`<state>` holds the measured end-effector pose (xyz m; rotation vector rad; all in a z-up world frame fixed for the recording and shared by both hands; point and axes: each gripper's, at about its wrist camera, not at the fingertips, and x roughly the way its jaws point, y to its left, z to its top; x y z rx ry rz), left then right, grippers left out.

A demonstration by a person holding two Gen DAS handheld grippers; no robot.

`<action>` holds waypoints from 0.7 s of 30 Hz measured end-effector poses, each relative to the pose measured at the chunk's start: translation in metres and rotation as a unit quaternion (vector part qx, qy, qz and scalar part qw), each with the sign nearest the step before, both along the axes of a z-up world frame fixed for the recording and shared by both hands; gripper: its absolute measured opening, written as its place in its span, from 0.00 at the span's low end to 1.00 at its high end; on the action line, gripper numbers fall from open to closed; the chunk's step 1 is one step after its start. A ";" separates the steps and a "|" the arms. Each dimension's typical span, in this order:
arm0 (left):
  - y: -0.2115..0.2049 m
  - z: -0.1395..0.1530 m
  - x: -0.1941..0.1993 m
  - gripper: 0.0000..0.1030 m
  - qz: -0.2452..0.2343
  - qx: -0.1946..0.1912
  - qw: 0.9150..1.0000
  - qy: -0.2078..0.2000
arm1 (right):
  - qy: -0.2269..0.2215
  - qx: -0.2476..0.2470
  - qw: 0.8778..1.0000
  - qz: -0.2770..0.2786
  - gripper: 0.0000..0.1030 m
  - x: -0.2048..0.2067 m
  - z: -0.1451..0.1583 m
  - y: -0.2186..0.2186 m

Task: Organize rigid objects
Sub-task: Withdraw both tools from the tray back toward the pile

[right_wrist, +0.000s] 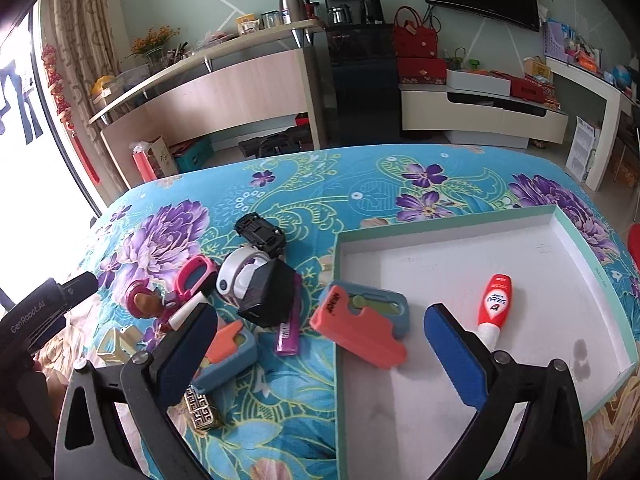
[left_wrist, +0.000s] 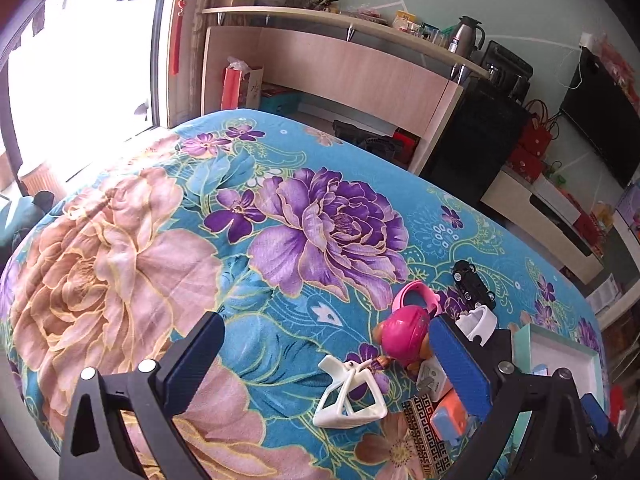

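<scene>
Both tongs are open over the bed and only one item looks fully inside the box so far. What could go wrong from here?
1. The orange-and-blue cutter straddles the box rim; a nudge may tip it back out.
2. The toys are tightly piled: grabbing the black block may drag the white ring or purple lighter along.
3. The soft blanket could let items tilt or slide under the right tongs.

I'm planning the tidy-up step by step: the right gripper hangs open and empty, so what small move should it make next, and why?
Probably lower the right gripper onto the orange-and-blue utility knife and close on it. That knife straddles the box's rim, half in and half out, and lies right between the open jaws. Only the red-and-white tube lies fully inside the box, so nudging the knife in is the nearest gain.
</scene>
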<state>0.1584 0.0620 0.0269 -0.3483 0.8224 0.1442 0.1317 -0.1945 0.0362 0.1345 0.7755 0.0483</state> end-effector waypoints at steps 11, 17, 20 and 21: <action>0.015 0.001 -0.004 1.00 -0.019 -0.001 0.999 0.031 | 0.046 0.002 0.997 0.069 1.00 0.005 -0.023 0.057; 0.009 -0.004 0.001 1.00 -0.033 -0.006 0.998 0.049 | 0.067 -0.006 0.996 0.066 0.89 0.012 -0.039 0.066; 0.005 -0.007 0.002 1.00 -0.039 -0.005 0.998 0.059 | 0.077 -0.005 0.995 0.061 0.83 0.017 -0.047 0.068; 0.004 -0.008 0.003 1.00 -0.040 -0.005 0.997 0.061 | 0.081 -0.003 0.995 0.056 0.83 0.019 -0.050 0.068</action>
